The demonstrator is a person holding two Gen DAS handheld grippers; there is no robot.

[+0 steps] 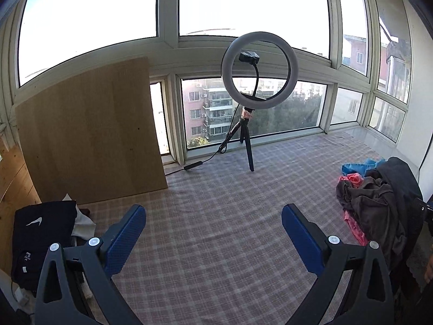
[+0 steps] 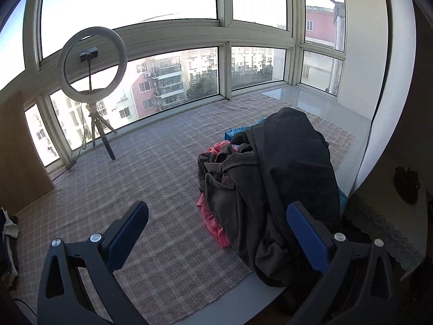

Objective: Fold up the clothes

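Note:
A heap of unfolded clothes [image 2: 270,178] lies on the checked cloth [image 2: 151,189] at the right: dark grey and black garments on top, pink and blue ones under them. The heap also shows at the right edge of the left wrist view [image 1: 379,203]. My right gripper [image 2: 216,222] is open and empty, its right finger in front of the heap's near side. My left gripper [image 1: 213,222] is open and empty above bare checked cloth [image 1: 216,203]. Folded dark clothes with a white swoosh logo [image 1: 40,233] lie stacked at the left.
A ring light on a small tripod [image 1: 257,81] stands at the back by the windows, its cable [image 1: 205,159] trailing left; it also shows in the right wrist view [image 2: 92,62]. A wooden board [image 1: 92,132] leans at the back left. A lace-edged cloth [image 2: 387,224] is at the right.

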